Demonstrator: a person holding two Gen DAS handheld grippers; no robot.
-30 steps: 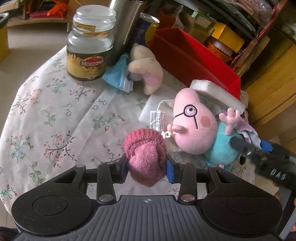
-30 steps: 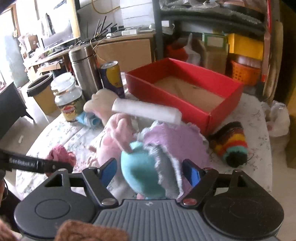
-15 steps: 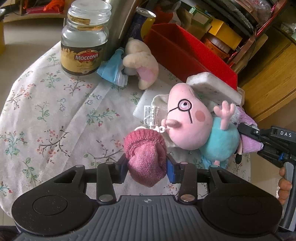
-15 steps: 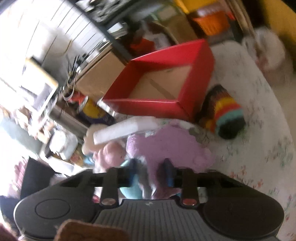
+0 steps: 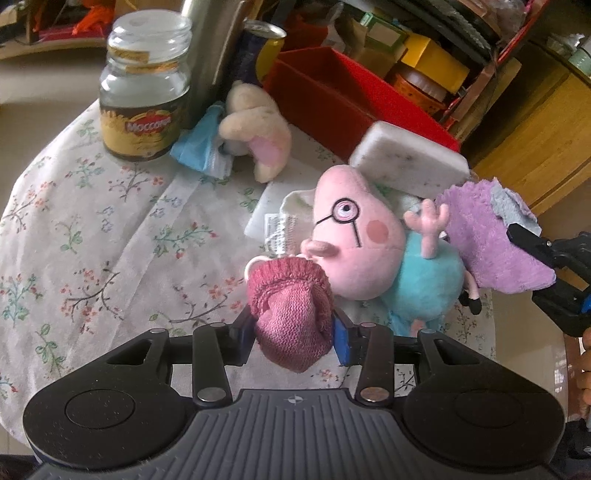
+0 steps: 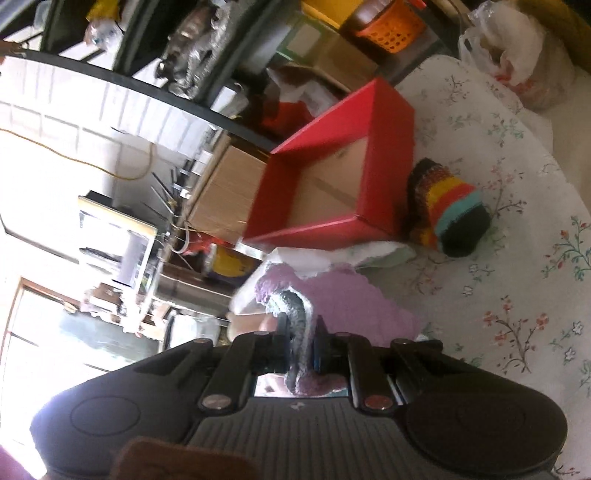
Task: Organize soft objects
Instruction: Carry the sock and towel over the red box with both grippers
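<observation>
Right wrist view: right gripper (image 6: 298,345) fingers pinch purple cloth (image 6: 343,299); red box (image 6: 332,181) lies ahead, upper centre. Left gripper (image 5: 291,332) clamps pink sock (image 5: 290,314), box farther off.

A white floral cloth (image 5: 92,229) covers the tabletop. Behind it stand dark metal shelves (image 6: 207,74) crammed with boxes and an orange basket (image 6: 384,26). A white panelled wall (image 6: 62,129) carries a yellow cable (image 6: 110,170). Bright daylight floods through a window (image 6: 44,332). A wooden cabinet (image 5: 535,122) stands beside the table, over pale flooring (image 5: 33,81).
</observation>
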